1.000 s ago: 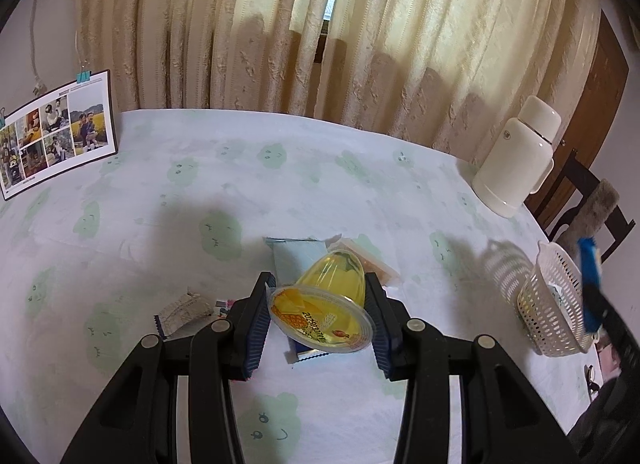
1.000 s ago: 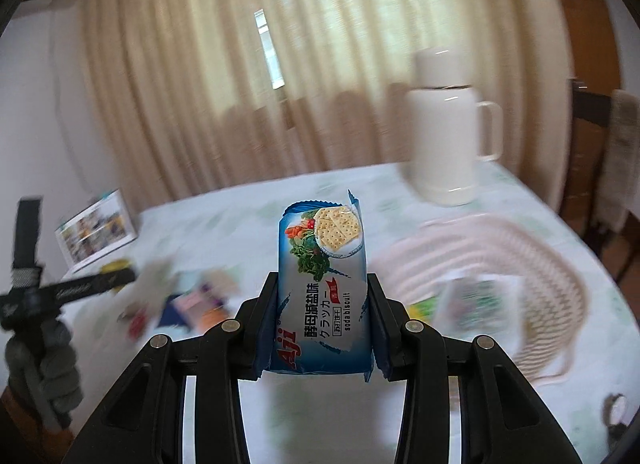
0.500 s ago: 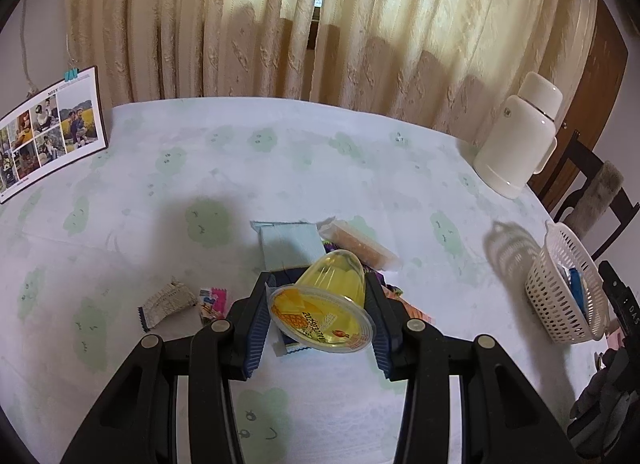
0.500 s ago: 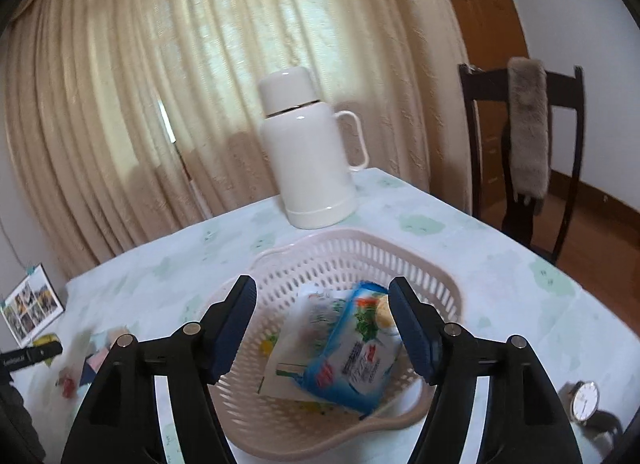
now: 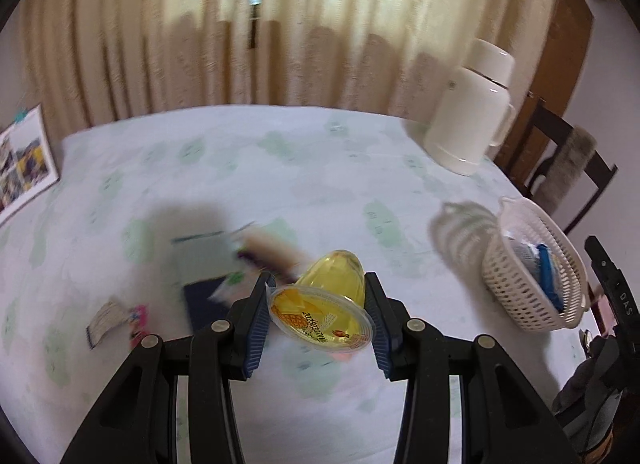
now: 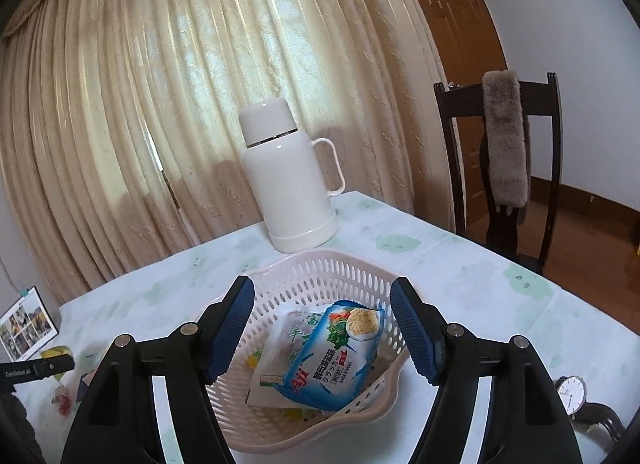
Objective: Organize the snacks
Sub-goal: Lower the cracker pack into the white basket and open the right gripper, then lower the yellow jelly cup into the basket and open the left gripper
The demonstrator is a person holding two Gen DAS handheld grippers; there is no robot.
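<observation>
Left wrist: left gripper clamped on the clear yellow pineapple jelly cup, held above the cloud-print tablecloth. Lid print unreadable. Transfer step in hand; next move likely a carry to the white perforated plastic basket, then release inside.

Right wrist: right gripper spread wide, empty, over the basket. Blue cracker packet lies inside; reads "soda biscuit".

Your left gripper holds the jelly cup above the table, with loose snack packets behind and to its left. The basket sits far right, the flask behind it. Your right gripper straddles the basket; the cracker pack lies inside on another packet. A watch lies right.
</observation>
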